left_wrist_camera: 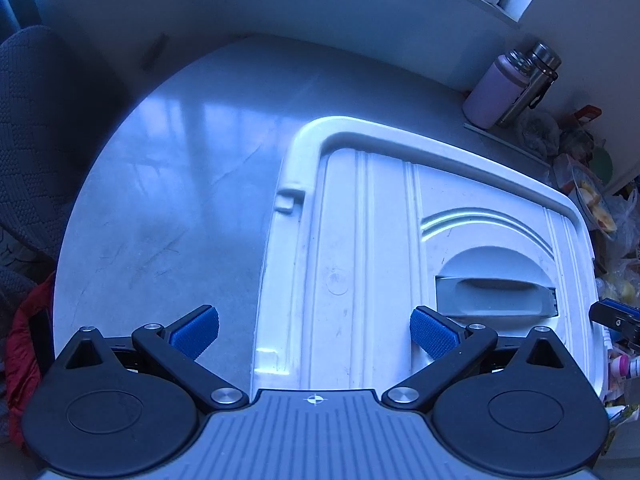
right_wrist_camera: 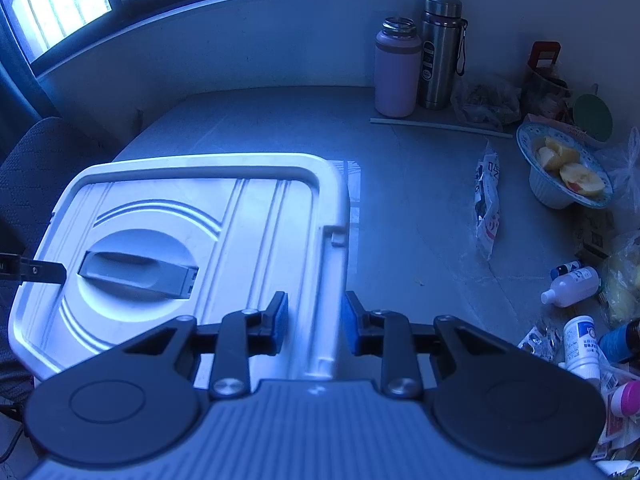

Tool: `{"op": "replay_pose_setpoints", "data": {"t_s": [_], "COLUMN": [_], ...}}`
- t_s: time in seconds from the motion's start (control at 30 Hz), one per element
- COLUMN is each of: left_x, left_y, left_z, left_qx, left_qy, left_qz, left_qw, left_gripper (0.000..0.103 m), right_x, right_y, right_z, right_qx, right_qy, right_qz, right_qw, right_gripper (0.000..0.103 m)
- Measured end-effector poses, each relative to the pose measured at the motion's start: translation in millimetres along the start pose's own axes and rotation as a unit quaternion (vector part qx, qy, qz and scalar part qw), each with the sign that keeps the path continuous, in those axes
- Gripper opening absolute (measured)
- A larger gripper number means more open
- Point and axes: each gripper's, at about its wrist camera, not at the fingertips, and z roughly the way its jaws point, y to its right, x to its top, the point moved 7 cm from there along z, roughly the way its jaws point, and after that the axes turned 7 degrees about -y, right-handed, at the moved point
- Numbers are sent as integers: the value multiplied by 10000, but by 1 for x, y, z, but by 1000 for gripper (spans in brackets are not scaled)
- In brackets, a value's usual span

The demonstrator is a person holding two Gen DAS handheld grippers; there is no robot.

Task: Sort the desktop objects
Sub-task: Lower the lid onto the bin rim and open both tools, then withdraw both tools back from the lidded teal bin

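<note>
A white storage box with a closed lid (left_wrist_camera: 372,248) and a grey handle (left_wrist_camera: 496,292) stands on the grey table; it also shows in the right wrist view (right_wrist_camera: 256,216). My left gripper (left_wrist_camera: 314,330) is open wide and empty above the lid's left half. My right gripper (right_wrist_camera: 316,320) is open, with the lid's right rim between its fingers (right_wrist_camera: 280,312) at the near corner; I cannot tell whether they touch it. Several small medicine bottles (right_wrist_camera: 572,286) and blister packs lie at the table's right.
A pink flask (right_wrist_camera: 396,68) and a steel flask (right_wrist_camera: 440,52) stand at the back by the wall. A bowl of apple pieces (right_wrist_camera: 568,168), a snack packet (right_wrist_camera: 488,200) and plastic bags crowd the right side. A chair (left_wrist_camera: 36,128) is left of the table.
</note>
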Motion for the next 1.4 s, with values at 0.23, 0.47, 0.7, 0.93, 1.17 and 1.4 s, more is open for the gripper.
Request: {"op": "replay_pose_setpoints", "data": {"t_s": [0.23,0.47,0.7,0.93,1.17,1.4], "left_x": [-3,-18,-21,-23,-26,-36], "left_y": [5,18,12,11,16,17], "left_z": [-6,-12,-12,-11,-14,-45], "left_qx": [66,288,162,102,151,92], "left_qy": [-105,-87,-26,121,419,1296], "left_qz": [41,529,429,397,525,782], "left_qw": [9999,9981,9989,9991,9976,9884], "left_gripper": [103,103,103,103,103,103], "right_x": [-4,-17,-25,-28,-32,-50], "right_y": [-7,-15,-14,-17,-14,-18], "right_z": [-4,-8,-9,-11,-11,-36], "right_qx": [-101,-312,-342,-550,-741,-494], "right_qy": [-7,-69,50,218,390,1125], "right_qz": [-105,-129,152,175,400,985], "right_qw": [9999,9994,9993,9981,9957,9875], "right_gripper": [32,39,49,51,61,78]}}
